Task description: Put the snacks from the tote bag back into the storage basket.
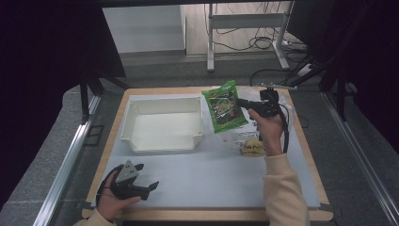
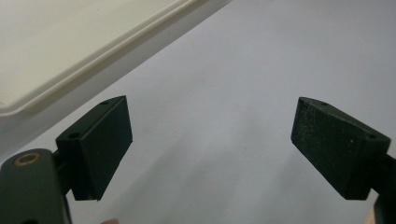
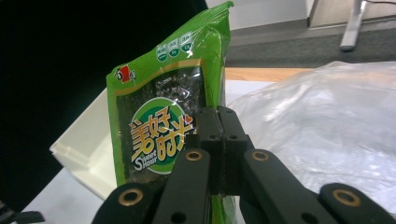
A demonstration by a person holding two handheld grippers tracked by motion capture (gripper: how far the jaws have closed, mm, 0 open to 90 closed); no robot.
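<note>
Holding item 1: green glossy foil snack packet w/ dark seaweed window and round logo (image 3: 163,126), lifted clear of the counter (image 1: 211,179), upright but tilted, hanging just beside the right rim of item 2: white rectangular plastic bin (image 1: 162,123), not yet over its cavity. Risk, judged: pinch sits on one edge of a slick, thin film, so packet could pivot or slide out if swung fast toward bin; lower corner may catch bin's right wall and fold or drop outside it. Also nearby: crinkled clear plastic bag (image 3: 322,126) behind packet, plus small yellowish wrapped snack (image 1: 252,147) on counter by the forearm; a low sweep could drag either. Right tongs (image 3: 219,122): jaws pressed fully together on packet's edge, film sandwiched between pads, nothing else in grip. Left tongs (image 2: 210,144): jaws spread wide, nothing between them, resting low over bare grey counter sheet near front-left, bin's rim just beyond; idle, touching no item as far as can be seen.
</note>
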